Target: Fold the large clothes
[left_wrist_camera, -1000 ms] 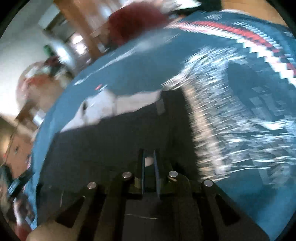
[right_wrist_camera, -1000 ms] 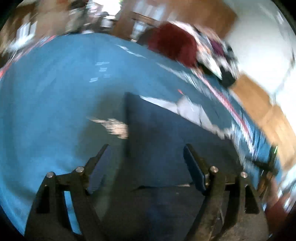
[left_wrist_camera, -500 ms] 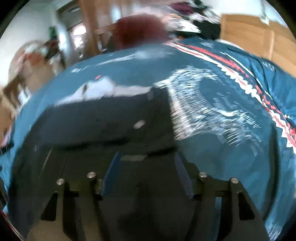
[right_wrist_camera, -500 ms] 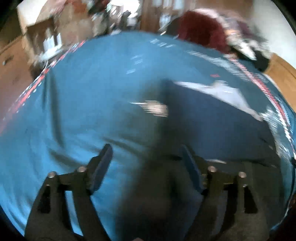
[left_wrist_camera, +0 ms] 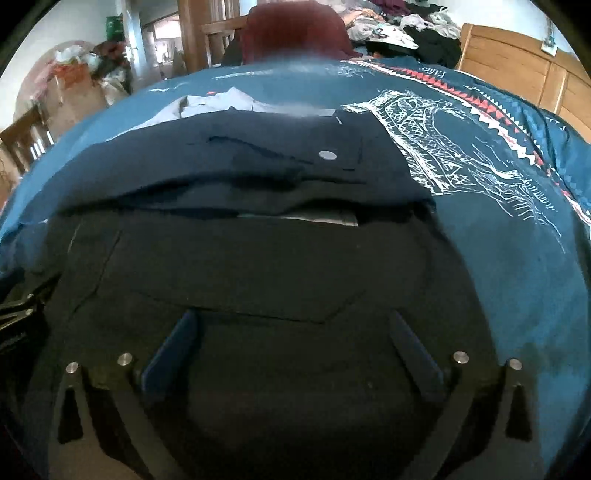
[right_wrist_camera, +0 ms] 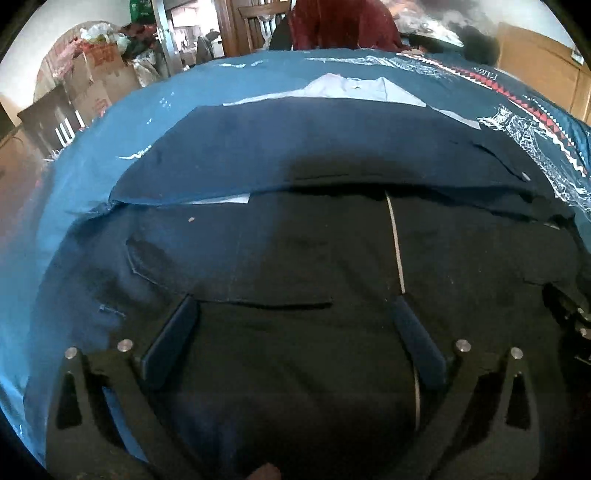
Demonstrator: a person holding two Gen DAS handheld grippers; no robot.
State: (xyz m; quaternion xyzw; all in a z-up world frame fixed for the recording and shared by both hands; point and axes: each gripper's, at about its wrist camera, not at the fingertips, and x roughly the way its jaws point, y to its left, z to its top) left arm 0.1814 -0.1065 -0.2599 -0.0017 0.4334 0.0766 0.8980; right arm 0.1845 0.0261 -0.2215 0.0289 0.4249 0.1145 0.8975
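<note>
Both tongs, left [left_wrist_camera: 291, 347] and right [right_wrist_camera: 291, 332], we see opening, empty, above dark trousers [left_wrist_camera: 258, 266] lying crosswise ahead.

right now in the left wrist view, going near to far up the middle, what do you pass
left gripper fingers, jaws opening with nothing pinched → black garment → dark navy garment → light grey shirt → teal bedspread → dark red chair back
</note>
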